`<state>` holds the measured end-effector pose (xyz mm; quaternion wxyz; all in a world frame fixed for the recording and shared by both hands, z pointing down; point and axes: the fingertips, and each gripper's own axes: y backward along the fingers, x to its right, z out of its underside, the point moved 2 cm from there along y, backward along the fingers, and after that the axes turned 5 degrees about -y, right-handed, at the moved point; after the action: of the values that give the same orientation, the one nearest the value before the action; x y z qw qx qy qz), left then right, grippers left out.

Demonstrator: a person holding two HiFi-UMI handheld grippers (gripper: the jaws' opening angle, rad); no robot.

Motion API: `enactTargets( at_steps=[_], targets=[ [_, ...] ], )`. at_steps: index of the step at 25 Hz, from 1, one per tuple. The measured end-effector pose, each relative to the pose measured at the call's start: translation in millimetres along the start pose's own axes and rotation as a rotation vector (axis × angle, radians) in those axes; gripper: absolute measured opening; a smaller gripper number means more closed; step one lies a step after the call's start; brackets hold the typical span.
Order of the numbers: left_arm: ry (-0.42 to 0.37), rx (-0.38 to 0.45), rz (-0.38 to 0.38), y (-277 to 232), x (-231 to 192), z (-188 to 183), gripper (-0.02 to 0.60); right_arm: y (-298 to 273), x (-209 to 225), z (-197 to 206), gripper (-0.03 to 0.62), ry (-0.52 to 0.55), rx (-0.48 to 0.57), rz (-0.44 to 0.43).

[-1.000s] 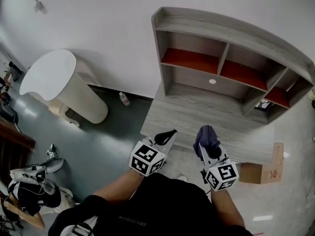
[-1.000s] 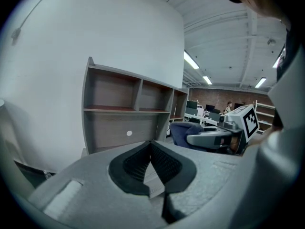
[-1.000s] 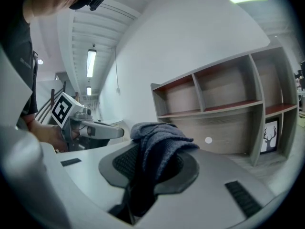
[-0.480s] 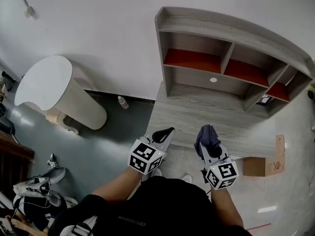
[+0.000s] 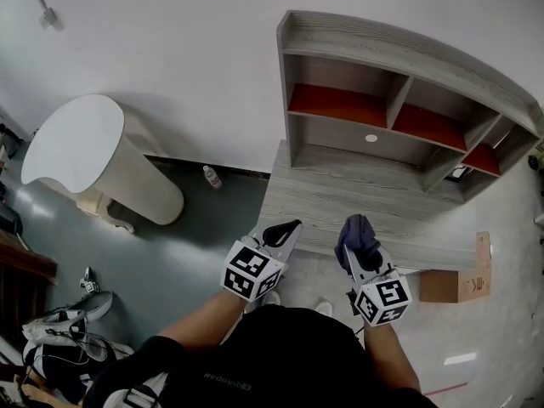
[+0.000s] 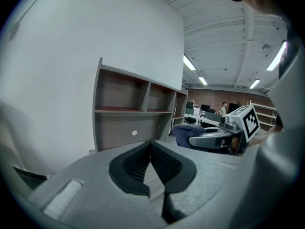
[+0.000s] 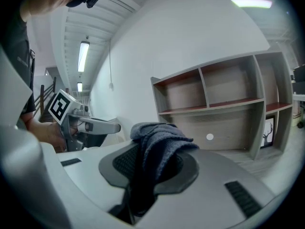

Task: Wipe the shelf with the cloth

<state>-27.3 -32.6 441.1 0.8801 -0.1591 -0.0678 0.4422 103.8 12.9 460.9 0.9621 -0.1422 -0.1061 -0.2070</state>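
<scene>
Right gripper (image 5: pixel 364 252) jaws clamped on the dark blue cloth (image 5: pixel 356 230), which is bunched over the tips. Left gripper (image 5: pixel 284 231) jaws together, nothing between. Both held side by side just in front of the grey shelf (image 5: pixel 399 58), cloth short of its compartments.

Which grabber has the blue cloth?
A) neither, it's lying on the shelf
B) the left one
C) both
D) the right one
D: the cloth is pinched between the jaws of the right gripper, while the left gripper is shut with nothing in it.
</scene>
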Motion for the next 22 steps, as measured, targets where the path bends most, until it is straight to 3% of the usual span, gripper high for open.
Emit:
enactTargets(
  at_steps=[22],
  targets=[
    [-0.001, 0.006, 0.003, 6.5, -1.8, 1.1, 0.008, -0.6, -7.0, 2.0, 0.091, -0.002, -0.005, 0.004]
  ],
)
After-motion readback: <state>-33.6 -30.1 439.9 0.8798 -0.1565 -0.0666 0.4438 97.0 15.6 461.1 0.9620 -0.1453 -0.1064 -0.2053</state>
